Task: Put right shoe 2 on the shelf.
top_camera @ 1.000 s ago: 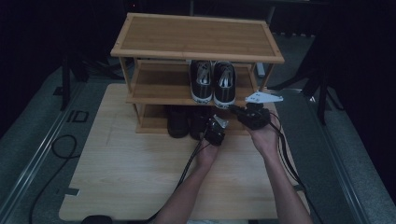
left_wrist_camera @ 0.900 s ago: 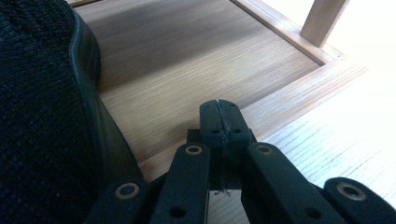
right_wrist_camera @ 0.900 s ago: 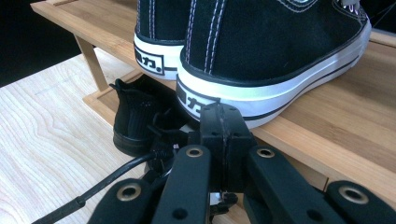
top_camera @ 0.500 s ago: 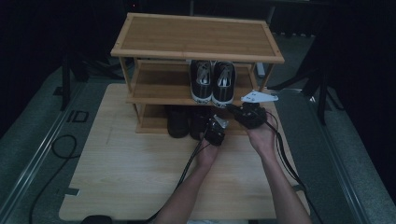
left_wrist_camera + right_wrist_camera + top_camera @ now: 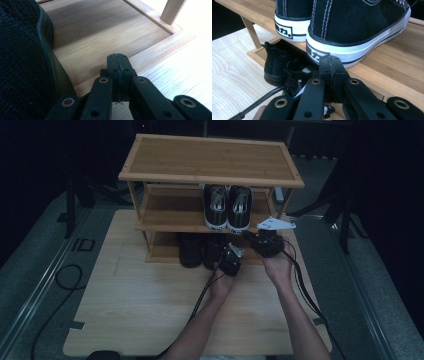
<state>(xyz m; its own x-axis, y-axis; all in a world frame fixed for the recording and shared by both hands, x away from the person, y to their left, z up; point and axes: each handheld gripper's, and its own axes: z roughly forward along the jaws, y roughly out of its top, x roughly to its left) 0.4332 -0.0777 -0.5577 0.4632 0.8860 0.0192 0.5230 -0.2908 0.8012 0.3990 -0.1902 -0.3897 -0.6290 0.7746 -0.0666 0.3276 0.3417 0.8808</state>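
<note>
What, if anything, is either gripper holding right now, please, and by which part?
Nothing. The left gripper is shut empty beside a black mesh shoe; the right gripper is shut empty just before the black-and-white sneakers.

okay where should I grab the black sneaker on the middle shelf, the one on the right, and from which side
Probably the heel collar of the right-hand sneaker, from the open front of the shoe rack. Its white-soled heel faces outward at the shelf edge, right before the shut right gripper. Its partner crowds its left side, so a side pinch looks awkward.
</note>
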